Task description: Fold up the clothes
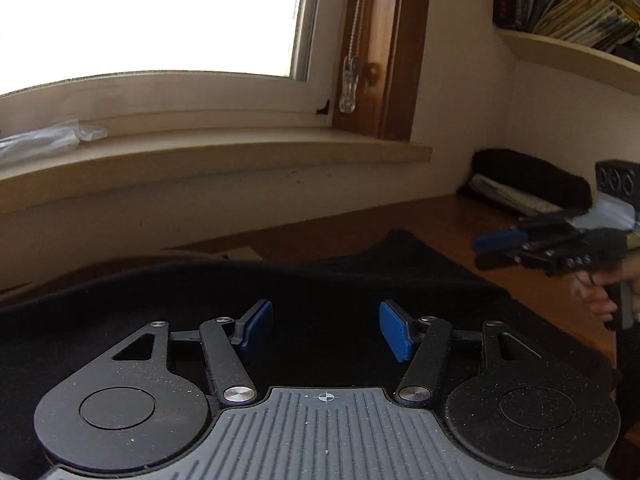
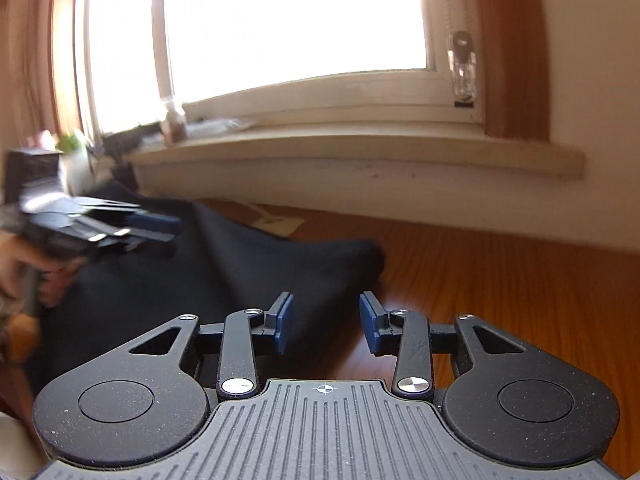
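Left gripper (image 1: pixel 326 330) sits nearest the lens, blue pads (image 1: pixel 394 330) spread apart with nothing between them — black garment (image 1: pixel 320 288) lies directly under and ahead of it, spread over the wooden table (image 1: pixel 532 280). Right gripper (image 2: pixel 326 322) also has its jaws apart and empty, hovering over the garment's right edge, where cloth meets bare wood. Each gripper shows blurred at the edge of the other's view, held by a hand (image 2: pixel 24 264). Window sill (image 1: pixel 224 152) behind.
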### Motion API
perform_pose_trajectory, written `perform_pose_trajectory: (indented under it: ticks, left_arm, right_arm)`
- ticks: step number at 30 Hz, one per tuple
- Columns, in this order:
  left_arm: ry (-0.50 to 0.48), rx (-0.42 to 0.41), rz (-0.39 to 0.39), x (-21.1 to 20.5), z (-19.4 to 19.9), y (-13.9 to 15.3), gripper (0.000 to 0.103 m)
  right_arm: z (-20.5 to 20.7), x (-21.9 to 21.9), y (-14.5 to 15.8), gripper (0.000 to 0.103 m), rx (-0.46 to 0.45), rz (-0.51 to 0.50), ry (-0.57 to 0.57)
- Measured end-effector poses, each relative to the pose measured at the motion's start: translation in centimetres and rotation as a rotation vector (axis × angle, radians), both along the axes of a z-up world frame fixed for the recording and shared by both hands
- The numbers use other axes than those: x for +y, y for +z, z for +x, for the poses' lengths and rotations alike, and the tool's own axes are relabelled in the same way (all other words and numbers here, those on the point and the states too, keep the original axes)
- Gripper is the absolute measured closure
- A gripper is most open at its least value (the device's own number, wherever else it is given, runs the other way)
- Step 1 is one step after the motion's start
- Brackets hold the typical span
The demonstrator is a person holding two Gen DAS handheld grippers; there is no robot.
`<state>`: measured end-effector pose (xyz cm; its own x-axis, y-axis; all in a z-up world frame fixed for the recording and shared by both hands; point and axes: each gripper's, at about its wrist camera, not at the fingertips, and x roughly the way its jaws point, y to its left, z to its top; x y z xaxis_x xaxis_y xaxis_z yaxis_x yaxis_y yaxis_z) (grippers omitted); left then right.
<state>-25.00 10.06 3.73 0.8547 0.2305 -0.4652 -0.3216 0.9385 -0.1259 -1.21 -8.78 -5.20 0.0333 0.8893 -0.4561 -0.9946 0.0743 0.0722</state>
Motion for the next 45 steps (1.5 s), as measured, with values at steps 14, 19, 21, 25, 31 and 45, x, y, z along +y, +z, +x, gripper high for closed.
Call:
perform_pose_trajectory:
  ticks: [14,19,21,25,31,45]
  left_arm:
    - [0.018,0.003,-0.106,1.6,-1.0,-0.3,0.042]
    - [0.005,0.012,-0.101,1.5,-0.6,-0.2,0.042]
    - [0.006,0.015,-0.104,1.5,-0.5,-0.3,0.042]
    - [0.004,0.020,-0.101,1.5,-0.2,-0.2,0.041]
    - [-0.042,0.034,-0.054,0.9,2.3,1.8,0.042]
    - [-0.293,0.279,0.172,-2.6,20.0,2.1,0.057]
  right_arm:
    - [3.9,6.0,-1.3,0.097,0.192,-0.027,-0.042]
    - [4.2,6.2,-0.7,0.098,0.240,0.008,-0.115]
    - [4.3,6.2,-0.4,0.097,0.259,0.022,-0.144]
    - [3.8,4.6,-0.1,0.084,0.242,0.013,-0.170]
    - [1.0,-1.7,-1.5,0.062,0.248,-0.022,-0.129]
    - [-3.5,-7.1,-4.0,0.057,0.317,0.006,-0.056]
